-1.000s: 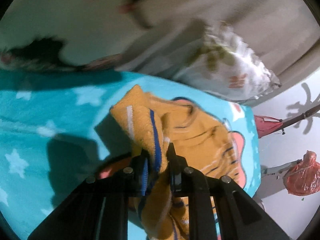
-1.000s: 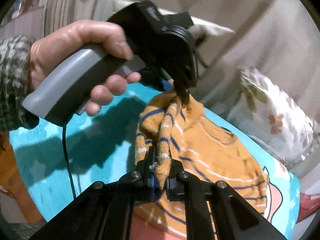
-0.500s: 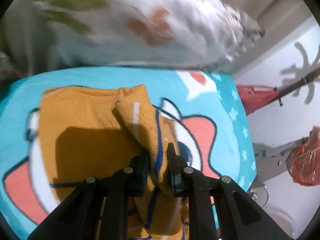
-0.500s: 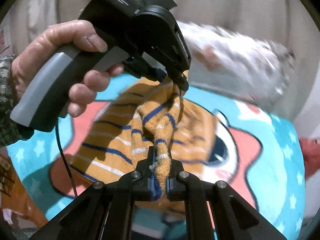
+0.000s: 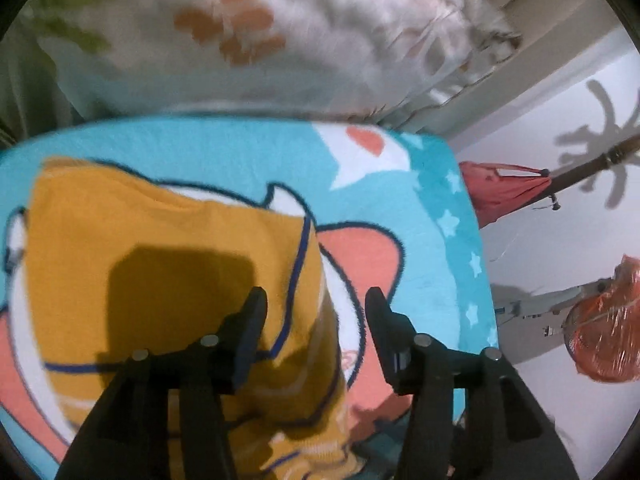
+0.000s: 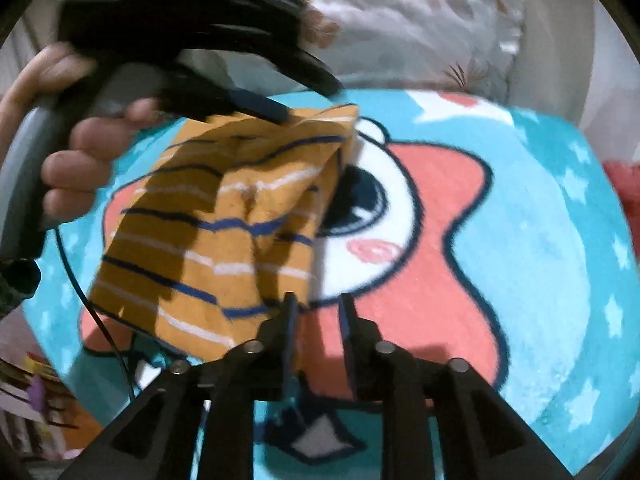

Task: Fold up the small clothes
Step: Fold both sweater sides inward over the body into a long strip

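A small mustard-yellow knit top with blue and white stripes (image 5: 168, 248) lies folded over on a turquoise star-print blanket (image 5: 448, 216). My left gripper (image 5: 316, 304) is open just above the top's right edge, holding nothing. In the right wrist view the same top (image 6: 224, 224) lies left of centre, and my right gripper (image 6: 318, 304) is open at its near right corner, empty. The left gripper (image 6: 308, 100), held in a hand, hovers over the top's far edge.
A white floral pillow (image 5: 256, 36) lies beyond the blanket. Past the blanket's right edge are a red cloth on a pole (image 5: 504, 192) and an orange bag (image 5: 604, 336) on a pale floor. A black cable (image 6: 96, 320) hangs at the left.
Both grippers held bunched folds of the top and swung it across to the right. Now both have opened and the top lies flat, folded over on the blanket.
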The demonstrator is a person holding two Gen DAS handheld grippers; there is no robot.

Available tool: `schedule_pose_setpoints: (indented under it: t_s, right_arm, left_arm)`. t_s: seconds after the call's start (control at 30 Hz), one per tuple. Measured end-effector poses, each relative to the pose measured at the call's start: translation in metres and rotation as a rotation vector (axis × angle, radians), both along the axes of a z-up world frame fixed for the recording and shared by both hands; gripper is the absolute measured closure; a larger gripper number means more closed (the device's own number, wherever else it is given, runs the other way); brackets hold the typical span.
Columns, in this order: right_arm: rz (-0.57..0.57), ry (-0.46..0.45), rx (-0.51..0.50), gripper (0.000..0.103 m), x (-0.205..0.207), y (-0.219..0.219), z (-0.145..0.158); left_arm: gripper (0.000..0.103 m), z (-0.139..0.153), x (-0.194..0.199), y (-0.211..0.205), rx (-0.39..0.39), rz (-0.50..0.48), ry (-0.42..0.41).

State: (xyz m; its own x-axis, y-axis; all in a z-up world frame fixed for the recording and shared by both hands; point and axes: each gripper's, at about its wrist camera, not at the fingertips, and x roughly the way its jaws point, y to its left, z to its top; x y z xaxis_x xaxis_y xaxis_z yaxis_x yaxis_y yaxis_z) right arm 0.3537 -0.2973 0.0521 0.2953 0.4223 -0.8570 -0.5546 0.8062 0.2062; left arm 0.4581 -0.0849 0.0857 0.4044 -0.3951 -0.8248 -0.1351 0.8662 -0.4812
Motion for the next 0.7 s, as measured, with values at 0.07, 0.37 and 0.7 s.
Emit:
schedule_pose_setpoints:
  t_s: [0.07, 0.37, 0.7]
  right_arm:
    - [-0.039, 0.023, 0.013, 0.074, 0.010, -0.016, 0.001]
    - [-0.132, 0.276, 0.315, 0.058, 0.099, -0.019, 0.004]
    - [0.012, 0.344, 0.243, 0.096, 0.166, 0.071, -0.015]
  left_arm:
    - [0.040, 0.015, -0.014, 0.006, 0.041, 0.016, -0.030]
    - [0.039, 0.015, -0.102, 0.054, 0.205, 0.204, 0.014]
    - [0.039, -0.023, -0.166, 0.077, 0.245, 0.365, 0.108]
